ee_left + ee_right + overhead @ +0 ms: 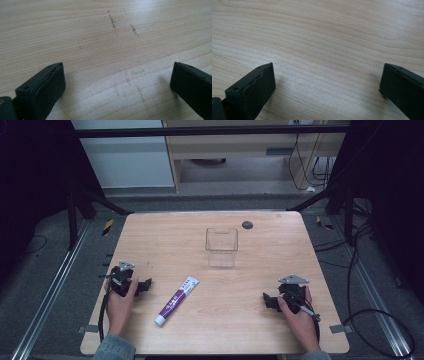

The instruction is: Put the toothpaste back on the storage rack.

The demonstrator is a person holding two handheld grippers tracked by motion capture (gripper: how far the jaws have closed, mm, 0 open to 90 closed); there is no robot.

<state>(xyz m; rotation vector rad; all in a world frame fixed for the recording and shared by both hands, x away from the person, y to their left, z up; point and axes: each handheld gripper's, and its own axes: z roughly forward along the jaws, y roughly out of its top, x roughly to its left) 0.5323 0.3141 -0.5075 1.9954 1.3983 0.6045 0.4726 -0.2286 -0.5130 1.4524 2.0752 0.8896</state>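
A purple and white tube [176,301] lies flat on the wooden table [215,330], near the front and left of centre, its cap towards the front edge. A clear plastic box [221,247] stands upright at mid-table. My left gripper [146,285] rests on the table at the left, just left of the tube, held by a hand. In its own view the left gripper [117,85] is open over bare wood. My right gripper [267,301] rests at the right front, also held by a hand. Its own view shows the right gripper [327,85] open, nothing between the jaws.
A small dark round disc [247,225] sits near the table's far edge. Cables [370,320] trail on the floor to the right, and metal rails [45,305] run along both sides. Dark frame legs [75,210] stand behind the table.
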